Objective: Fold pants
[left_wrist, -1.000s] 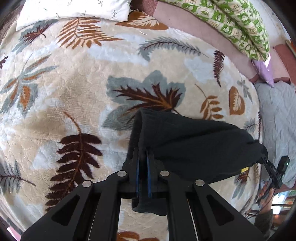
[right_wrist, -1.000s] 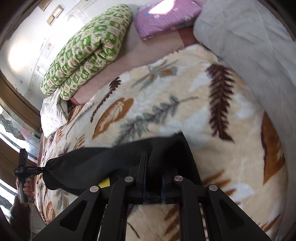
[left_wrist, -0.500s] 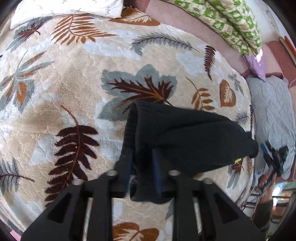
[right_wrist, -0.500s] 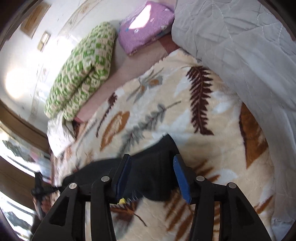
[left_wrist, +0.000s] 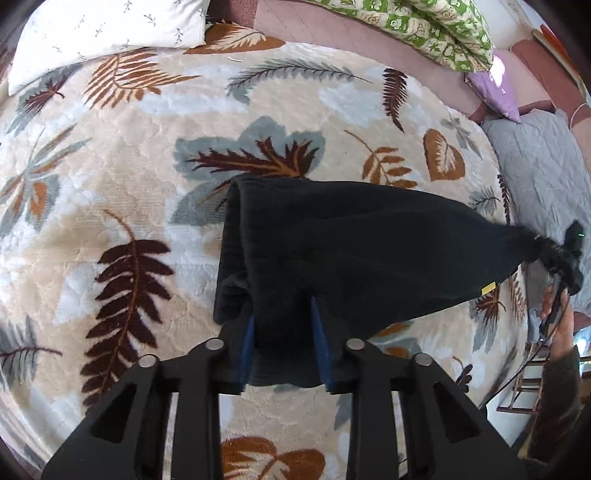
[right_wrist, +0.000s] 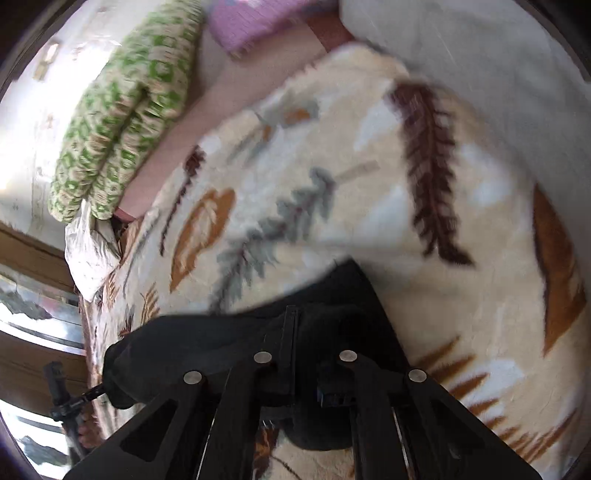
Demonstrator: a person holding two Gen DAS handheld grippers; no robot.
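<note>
- Left wrist view: the left gripper [left_wrist: 282, 332] points forward over the bed, its blue-padded fingers [left_wrist: 246, 341] spread apart with a fold of the black knitted pants [left_wrist: 354, 254] lying loose between them, not pinched.
- Folded into a wedge, the pants lie on the cream plush blanket with brown and grey leaf prints [left_wrist: 110, 177]; their long axis runs left to right, the broad folded end at the left and the narrow end at the right.
- At that narrow end, the right gripper [left_wrist: 554, 256] holds the fabric, and a hand [left_wrist: 559, 317] grips its handle below.
- Right wrist view, blurred: the right gripper [right_wrist: 306, 354] has its jaws drawn close on the dark cloth [right_wrist: 207, 350], which stretches away to the left toward the left gripper [right_wrist: 62, 398].
- Farther off lie a white sprigged pillow [left_wrist: 107, 33], a green-and-white patterned quilt [left_wrist: 417, 26], a purple cushion [left_wrist: 495, 88] and a grey quilted cover [left_wrist: 539, 170].
</note>
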